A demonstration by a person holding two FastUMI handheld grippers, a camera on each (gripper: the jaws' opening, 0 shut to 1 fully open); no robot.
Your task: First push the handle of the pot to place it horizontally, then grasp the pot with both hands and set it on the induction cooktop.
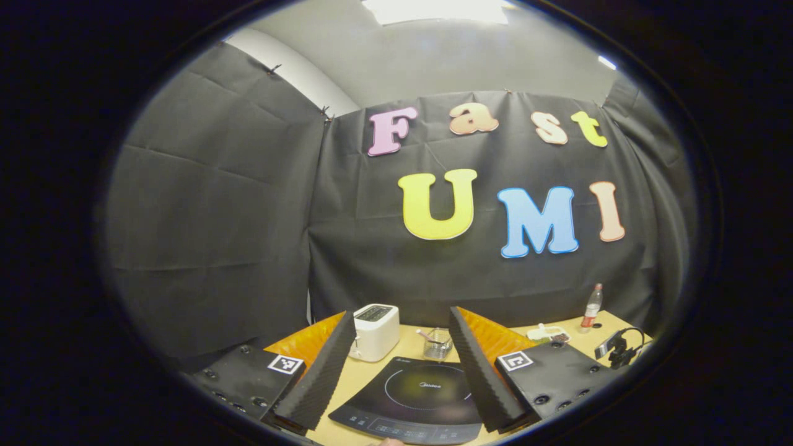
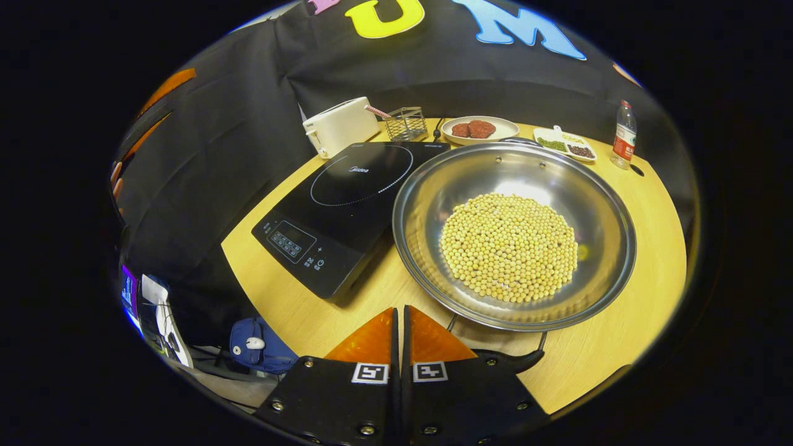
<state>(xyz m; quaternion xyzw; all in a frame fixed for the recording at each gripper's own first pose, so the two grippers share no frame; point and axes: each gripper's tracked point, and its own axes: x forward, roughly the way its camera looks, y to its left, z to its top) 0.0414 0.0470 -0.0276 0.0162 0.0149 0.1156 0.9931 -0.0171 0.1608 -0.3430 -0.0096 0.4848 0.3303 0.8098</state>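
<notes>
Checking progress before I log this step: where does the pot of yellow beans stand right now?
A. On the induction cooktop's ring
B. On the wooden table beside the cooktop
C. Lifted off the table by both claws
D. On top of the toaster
B: in the right gripper view the pot rests on the table, right of the induction cooktop, whose ring is bare.

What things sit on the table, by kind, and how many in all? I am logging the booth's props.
Pot with beans: 1
Induction cooktop: 1
Toaster: 1
Wire basket: 1
Round plate: 1
Divided dish: 1
Bottle: 1
Total: 7
</notes>
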